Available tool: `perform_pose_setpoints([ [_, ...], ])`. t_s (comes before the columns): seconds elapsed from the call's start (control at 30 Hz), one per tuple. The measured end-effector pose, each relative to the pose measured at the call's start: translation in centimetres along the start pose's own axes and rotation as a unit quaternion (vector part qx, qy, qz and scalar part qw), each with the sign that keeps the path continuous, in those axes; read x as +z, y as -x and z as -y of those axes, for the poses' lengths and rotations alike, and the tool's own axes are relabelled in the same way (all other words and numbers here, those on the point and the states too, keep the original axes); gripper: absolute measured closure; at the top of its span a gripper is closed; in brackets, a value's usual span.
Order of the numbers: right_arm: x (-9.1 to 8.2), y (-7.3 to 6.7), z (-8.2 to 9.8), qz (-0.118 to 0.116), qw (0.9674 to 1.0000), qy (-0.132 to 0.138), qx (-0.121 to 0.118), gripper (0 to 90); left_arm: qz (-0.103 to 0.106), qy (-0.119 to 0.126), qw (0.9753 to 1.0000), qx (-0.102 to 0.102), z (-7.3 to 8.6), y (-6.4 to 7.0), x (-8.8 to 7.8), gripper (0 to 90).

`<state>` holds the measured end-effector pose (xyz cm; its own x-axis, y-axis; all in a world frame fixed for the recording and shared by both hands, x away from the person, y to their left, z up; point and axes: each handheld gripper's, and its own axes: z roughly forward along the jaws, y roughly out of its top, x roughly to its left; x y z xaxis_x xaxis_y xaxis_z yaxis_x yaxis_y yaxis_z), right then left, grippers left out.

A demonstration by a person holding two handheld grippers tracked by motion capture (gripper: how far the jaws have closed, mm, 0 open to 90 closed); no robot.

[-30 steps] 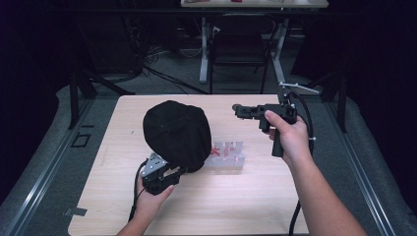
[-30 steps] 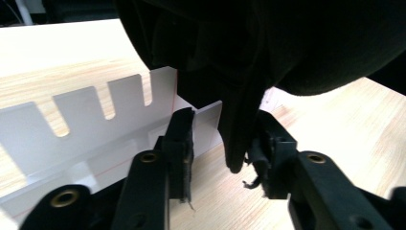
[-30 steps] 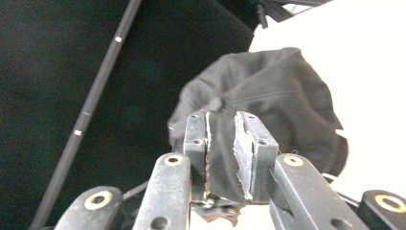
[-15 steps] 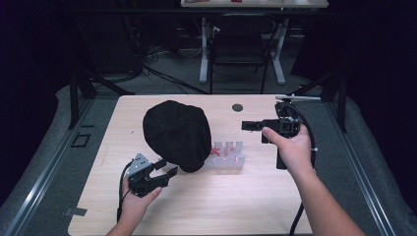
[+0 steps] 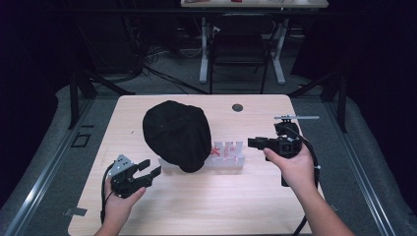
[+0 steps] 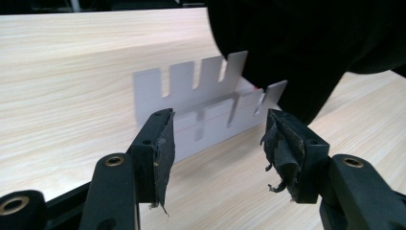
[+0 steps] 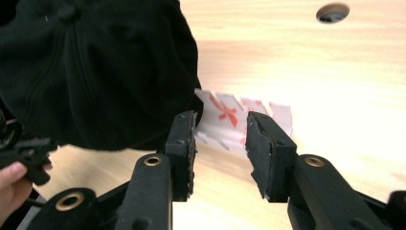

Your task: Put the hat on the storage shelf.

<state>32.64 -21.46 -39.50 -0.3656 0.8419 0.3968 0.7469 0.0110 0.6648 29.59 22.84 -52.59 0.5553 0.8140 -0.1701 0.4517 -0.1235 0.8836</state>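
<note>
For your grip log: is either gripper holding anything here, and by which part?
Nothing is held. The left gripper and right gripper both stand open and empty, clear of the cap and rack.

Dark lab: bare test table (image 5: 196,206)

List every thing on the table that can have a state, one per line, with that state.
Black fabric cap: crown up, draped over one end of the rack, untouched.
White slotted plastic rack: upright on the table, partly covered by the cap, slots empty.
Left gripper: jaws wide open, nothing between them, clear of the cap.
Right gripper: jaws just been opening, empty, pointed at the rack.
Light wooden table: flat, round hole uncovered.
</note>
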Motion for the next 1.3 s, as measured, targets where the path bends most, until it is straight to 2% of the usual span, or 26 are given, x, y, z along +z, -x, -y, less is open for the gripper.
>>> perform_pose_setpoints([
  [0.27, 0.0, 0.2, 2.6, 0.032, 0.9991, 0.0, -0.027, 62.1, -0.013, -0.021, 0.9997, -0.008, 0.9, -1.2, -0.8, 44.4],
  [0.5, 0.3, 1.0, 5.0, 0.052, 0.9981, 0.002, -0.035, 60.7, -0.024, -0.03, 0.9992, -0.01, 1.3, -1.7, -1.2, 44.5],
  [0.87, 1.6, 2.8, 9.7, 0.088, 0.9936, 0.008, -0.071, 57.2, -0.043, -0.041, 0.9983, 0.0, 2.3, -2.3, -1.3, 44.4],
  [1.0, 2.5, 3.5, 11.5, 0.098, 0.9917, 0.012, -0.082, 56.0, -0.041, -0.04, 0.9983, -0.004, 2.5, -2.5, -1.2, 44.4],
  [1.17, 3.3, 3.8, 13.1, 0.116, 0.9879, 0.016, -0.102, 54.5, -0.043, -0.046, 0.998, -0.002, 2.8, -2.6, -1.0, 44.4],
  [1.27, 3.8, 4.1, 13.8, 0.111, 0.9889, 0.02, -0.097, 53.1, -0.039, -0.047, 0.9982, -0.006, 3.0, -2.6, -0.7, 44.4],
  [1.3, 4.0, 4.3, 14.1, 0.116, 0.9881, 0.022, -0.099, 53.0, -0.037, -0.05, 0.9981, -0.004, 3.1, -2.5, -0.7, 44.4],
])
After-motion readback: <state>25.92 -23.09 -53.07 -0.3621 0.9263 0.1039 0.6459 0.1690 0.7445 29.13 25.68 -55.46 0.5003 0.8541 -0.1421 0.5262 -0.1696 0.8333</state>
